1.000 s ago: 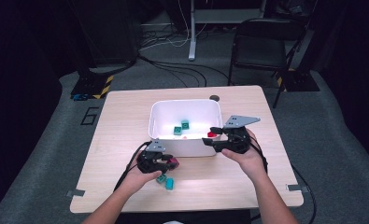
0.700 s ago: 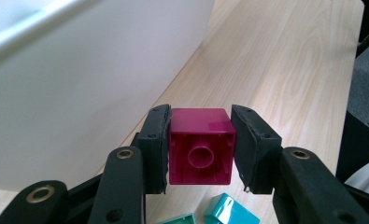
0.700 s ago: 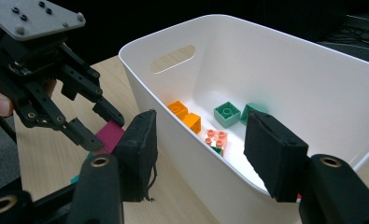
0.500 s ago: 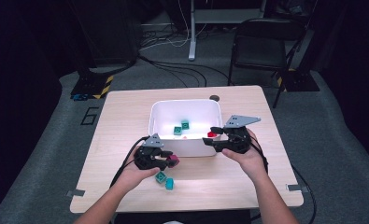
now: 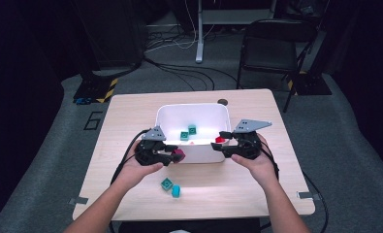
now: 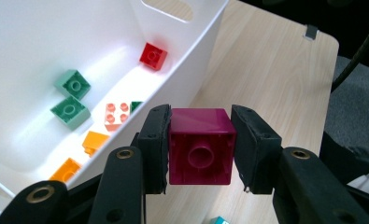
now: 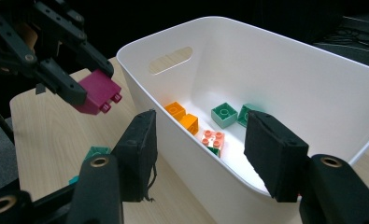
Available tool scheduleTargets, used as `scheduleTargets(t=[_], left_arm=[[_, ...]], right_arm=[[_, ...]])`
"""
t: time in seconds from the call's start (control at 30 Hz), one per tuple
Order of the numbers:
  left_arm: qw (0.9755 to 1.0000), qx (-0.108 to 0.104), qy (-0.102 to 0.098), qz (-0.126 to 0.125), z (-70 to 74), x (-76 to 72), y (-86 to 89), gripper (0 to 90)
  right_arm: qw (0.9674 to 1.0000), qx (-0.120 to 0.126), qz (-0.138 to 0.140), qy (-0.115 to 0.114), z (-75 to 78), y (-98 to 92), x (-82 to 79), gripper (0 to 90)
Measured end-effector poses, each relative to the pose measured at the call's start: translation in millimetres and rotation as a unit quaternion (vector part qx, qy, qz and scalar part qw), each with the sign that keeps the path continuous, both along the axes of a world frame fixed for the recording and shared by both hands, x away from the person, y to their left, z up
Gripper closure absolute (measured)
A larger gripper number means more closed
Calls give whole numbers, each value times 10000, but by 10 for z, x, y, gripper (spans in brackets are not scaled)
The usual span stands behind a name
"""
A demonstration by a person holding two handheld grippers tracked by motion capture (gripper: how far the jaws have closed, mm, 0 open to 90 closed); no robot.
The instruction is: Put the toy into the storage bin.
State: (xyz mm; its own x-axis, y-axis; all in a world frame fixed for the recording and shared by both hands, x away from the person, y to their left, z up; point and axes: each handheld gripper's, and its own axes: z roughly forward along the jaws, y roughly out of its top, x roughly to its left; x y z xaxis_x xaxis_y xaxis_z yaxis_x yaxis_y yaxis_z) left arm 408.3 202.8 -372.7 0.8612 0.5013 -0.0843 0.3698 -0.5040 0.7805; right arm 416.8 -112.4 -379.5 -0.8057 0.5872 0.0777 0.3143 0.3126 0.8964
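Now higher: left gripper, magenta brick

White bin near wall between grippers and bricks inside; open top, bare table either side.

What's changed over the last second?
The left gripper has lifted the magenta brick off the table toward the white bin. The right gripper stayed open over the bin's rim; two teal bricks remain on the table.
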Motion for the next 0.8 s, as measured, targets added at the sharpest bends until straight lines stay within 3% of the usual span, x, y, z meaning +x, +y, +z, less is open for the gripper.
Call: scheduleTargets(t=[0.43, 0.8], left_arm=[[9998, -179, -94, 71, 289, 236, -13, 588], [9995, -206, -71, 228, 367, 531, -112, 588]], right_arm=[[10000, 40, -31, 21, 7, -14, -1, 433], [10000, 57, -58, 3, 9, -41, 11, 432]])
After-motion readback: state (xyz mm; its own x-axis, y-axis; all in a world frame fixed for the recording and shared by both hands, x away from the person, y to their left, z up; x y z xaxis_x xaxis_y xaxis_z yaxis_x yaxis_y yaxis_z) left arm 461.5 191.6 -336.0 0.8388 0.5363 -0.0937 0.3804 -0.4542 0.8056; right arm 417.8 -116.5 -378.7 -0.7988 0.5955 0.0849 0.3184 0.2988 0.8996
